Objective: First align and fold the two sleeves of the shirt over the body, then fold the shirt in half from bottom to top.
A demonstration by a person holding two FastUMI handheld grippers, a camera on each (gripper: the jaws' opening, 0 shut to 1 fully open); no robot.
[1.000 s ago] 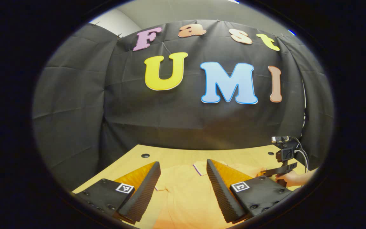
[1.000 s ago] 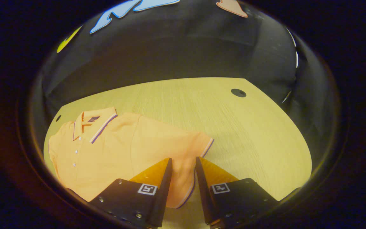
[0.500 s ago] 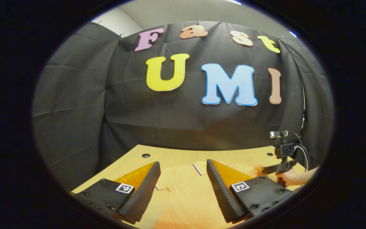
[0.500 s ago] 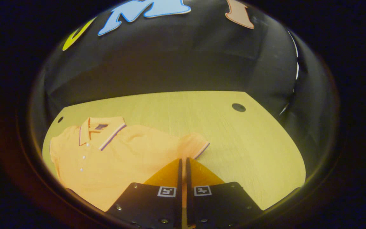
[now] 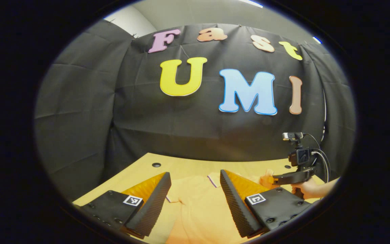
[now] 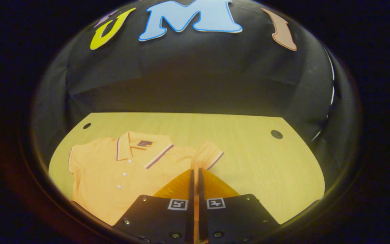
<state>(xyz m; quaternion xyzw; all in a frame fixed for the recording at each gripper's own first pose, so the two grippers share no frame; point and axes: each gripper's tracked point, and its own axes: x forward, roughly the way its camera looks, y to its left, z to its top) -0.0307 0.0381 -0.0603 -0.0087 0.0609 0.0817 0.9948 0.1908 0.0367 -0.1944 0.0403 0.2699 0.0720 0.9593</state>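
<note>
Right gripper point(image 6: 195, 176) clamped on sleeve point(image 6: 206, 155) of orange shirt point(image 6: 120, 173), cuff lifted off wooden table point(image 6: 256, 162), left gripper point(image 5: 195, 193) wide apart above shirt body, nothing between its 2 fingers, hand point(image 5: 308, 189) at far right.

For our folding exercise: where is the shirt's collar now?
In the right gripper view, the collar lies flat on the table, left of the pinched sleeve.

Black blocks with small screws and a square black-and-white marker on each are seen behind the left gripper point(image 5: 195, 184) fingers. A small camera and looping black cables are carried on the right gripper point(image 5: 276, 179)
</note>
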